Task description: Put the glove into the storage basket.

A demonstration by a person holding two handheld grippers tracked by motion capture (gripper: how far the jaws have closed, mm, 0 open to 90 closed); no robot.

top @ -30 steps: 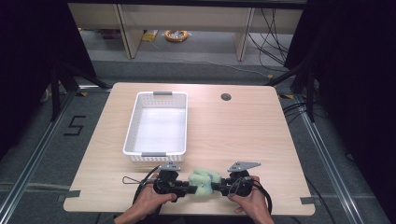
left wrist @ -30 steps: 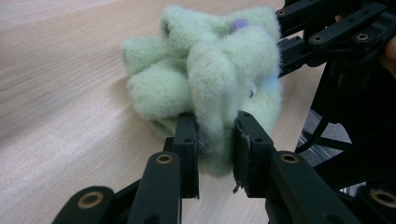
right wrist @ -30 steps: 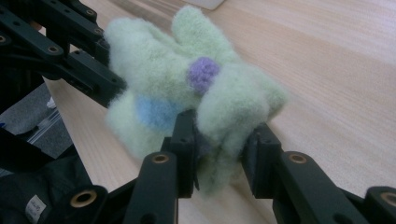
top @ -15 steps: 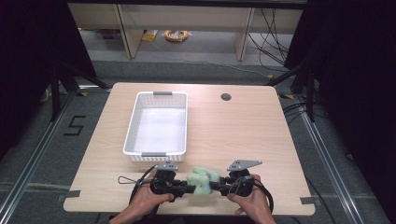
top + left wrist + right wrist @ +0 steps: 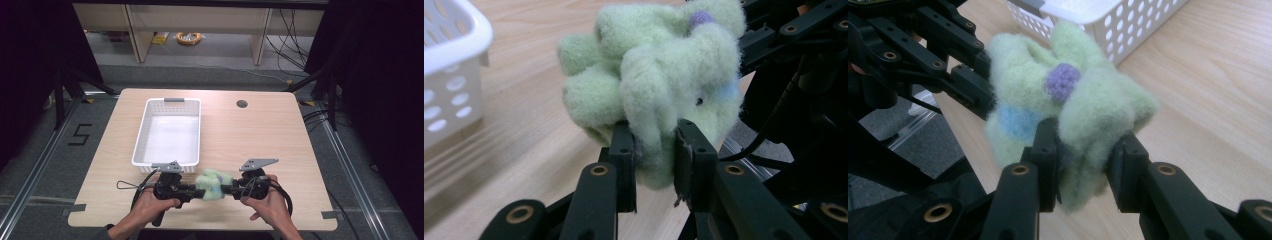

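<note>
A fluffy pale-green cloth (image 5: 212,183) with a small purple knob and a light-blue patch hangs just above the table's near edge, held from both sides. My left gripper (image 5: 199,190) is shut on its left side; in the left gripper view the jaws pinch a fold of the green cloth (image 5: 659,90). My right gripper (image 5: 226,190) is shut on the opposite side, and the right gripper view has its jaws clamped on the green cloth (image 5: 1073,100) just below the purple knob. The two grippers face each other, almost touching.
A white perforated basket (image 5: 170,131) stands empty on the wooden table (image 5: 250,135), just beyond the grippers and to their left. A round cable hole (image 5: 242,104) lies at the back right. Black cables trail from both grippers near the table's front edge.
Both hands and the green cloth have stayed near the front edge, shifting only slightly. The left gripper's cable loop has moved a little on the table.
</note>
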